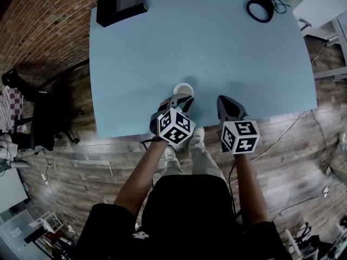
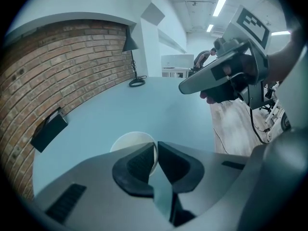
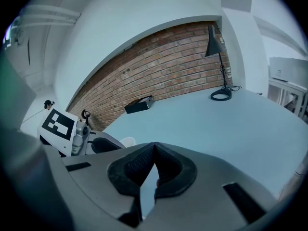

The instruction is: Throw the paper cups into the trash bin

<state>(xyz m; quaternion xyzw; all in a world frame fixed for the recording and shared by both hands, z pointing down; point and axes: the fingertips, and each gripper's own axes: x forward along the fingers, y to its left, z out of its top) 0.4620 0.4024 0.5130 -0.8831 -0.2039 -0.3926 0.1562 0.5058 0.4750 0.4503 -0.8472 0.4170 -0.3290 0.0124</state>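
A white paper cup (image 1: 183, 89) stands upright near the front edge of the light blue table (image 1: 217, 47). My left gripper (image 1: 181, 101) reaches it from the near side. In the left gripper view the cup's (image 2: 130, 143) near wall is pinched between the pads and the left gripper (image 2: 156, 150) is shut on its rim. My right gripper (image 1: 227, 104) hovers over the table edge to the right of the cup, apart from it. Its jaws meet at the tips with nothing between them (image 3: 154, 150). No trash bin shows in any view.
A black box (image 1: 121, 4) lies at the table's far left corner, and a desk lamp's round base (image 1: 261, 8) sits at the far right. A brick wall runs along the left side. A black chair (image 1: 43, 118) stands on the wooden floor at the left.
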